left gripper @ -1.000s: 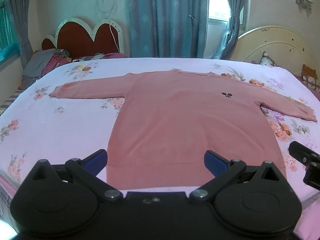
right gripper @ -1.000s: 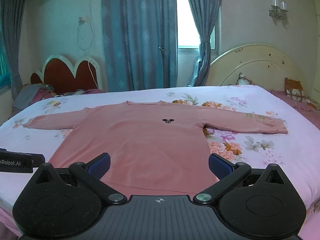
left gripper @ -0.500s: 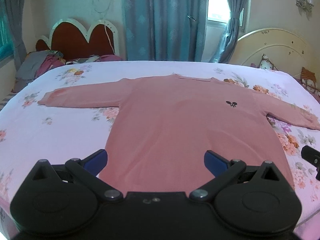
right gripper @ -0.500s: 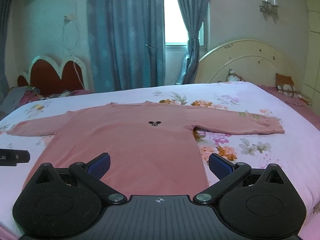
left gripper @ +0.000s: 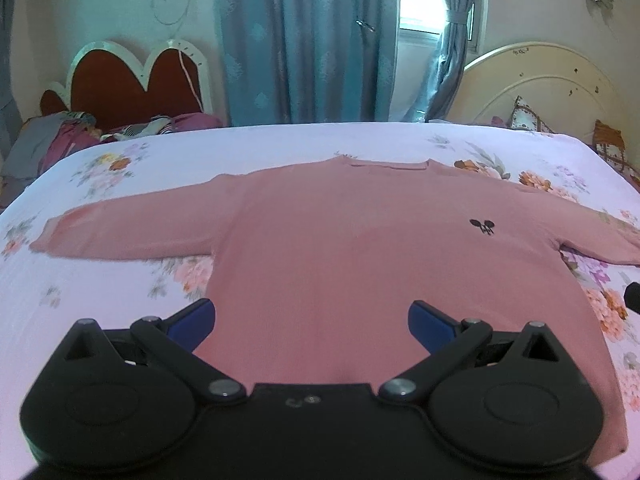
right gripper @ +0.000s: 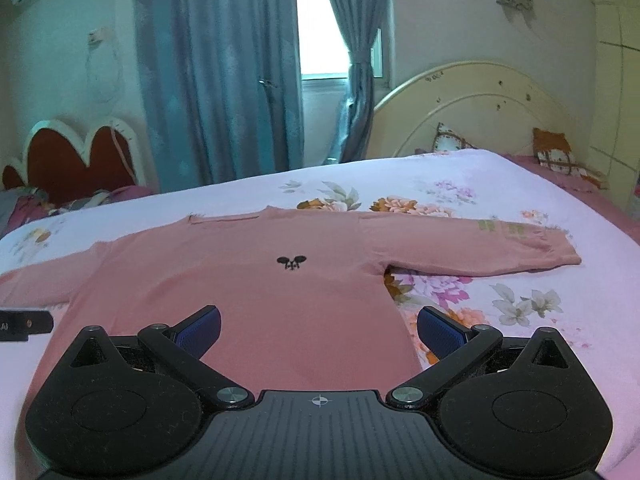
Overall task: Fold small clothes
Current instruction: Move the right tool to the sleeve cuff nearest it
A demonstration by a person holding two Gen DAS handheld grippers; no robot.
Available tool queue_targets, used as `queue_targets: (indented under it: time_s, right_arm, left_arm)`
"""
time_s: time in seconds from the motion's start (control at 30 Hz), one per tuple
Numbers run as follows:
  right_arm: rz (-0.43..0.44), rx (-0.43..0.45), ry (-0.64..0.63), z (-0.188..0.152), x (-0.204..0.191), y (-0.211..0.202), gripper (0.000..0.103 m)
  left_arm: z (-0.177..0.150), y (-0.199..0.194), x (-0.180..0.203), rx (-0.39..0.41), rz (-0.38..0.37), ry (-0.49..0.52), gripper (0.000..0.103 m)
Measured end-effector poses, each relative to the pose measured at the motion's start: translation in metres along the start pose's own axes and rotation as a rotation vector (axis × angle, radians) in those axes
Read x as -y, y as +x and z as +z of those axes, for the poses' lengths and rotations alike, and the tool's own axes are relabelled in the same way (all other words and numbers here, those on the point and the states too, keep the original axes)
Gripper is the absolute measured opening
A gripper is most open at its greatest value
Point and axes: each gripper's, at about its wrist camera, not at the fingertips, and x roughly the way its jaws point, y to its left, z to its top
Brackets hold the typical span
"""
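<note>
Across a floral bedsheet [left gripper: 120,292], a small pink long-sleeved sweater [left gripper: 360,264] lies face up and flat, its neckline toward the curtains [left gripper: 304,40] and its hem toward me. Both sleeves stretch straight out to the sides. A tiny black emblem [right gripper: 291,263] marks the chest.

I hold two claws above the near edge of the bed. My left gripper [left gripper: 311,322] hovers over the lower left part of the sweater body, its blue-padded fingers spread wide and holding nothing. My right gripper [right gripper: 318,330] hovers over the lower right part, likewise spread wide and empty. Neither appears to touch the cloth. At the left edge of the right view, a black sliver of the other gripper shows.

No fold has been made yet, so I judge the step in hand is reaching for a first grasp. To do it well, I would bring each claw down low and level at matching points, either on the hem corners or out at the cuff of the left sleeve [left gripper: 120,232] and of the right sleeve [right gripper: 500,248]. Pinching only the knit, not the sheet beneath, should matter. Lifting both sides together should keep the fold line straight and free of wrinkles.
</note>
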Motion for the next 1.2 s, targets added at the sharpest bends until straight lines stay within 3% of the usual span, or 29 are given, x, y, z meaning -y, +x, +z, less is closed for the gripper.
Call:
queue_targets:
  time_s: [0.3, 0.53, 0.77, 1.0, 1.2]
  right_arm:
    - [-0.073, -0.016, 0.014, 0.020, -0.002, 0.038, 0.103]
    - [-0.080, -0.009, 0.028, 0.029, 0.024, 0.058, 0.103]
    - [-0.091, -0.009, 0.059, 0.046, 0.081, 0.093, 0.103]
    - [-0.125, -0.024, 0.100, 0.059, 0.150, 0.131, 0.102]
    - [-0.195, -0.041, 0.121, 0.061, 0.205, 0.160, 0.102]
  left_arm:
    - [0.026, 0.044, -0.011, -0.015, -0.010, 0.020, 0.103]
    - [0.035, 0.066, -0.002, -0.043, -0.006, 0.008, 0.103]
    - [0.040, 0.083, 0.029, -0.064, 0.036, 0.039, 0.103]
    - [0.048, 0.107, 0.067, -0.075, 0.032, 0.012, 0.103]
    - [0.055, 0.131, 0.103, -0.078, 0.037, 0.036, 0.102]
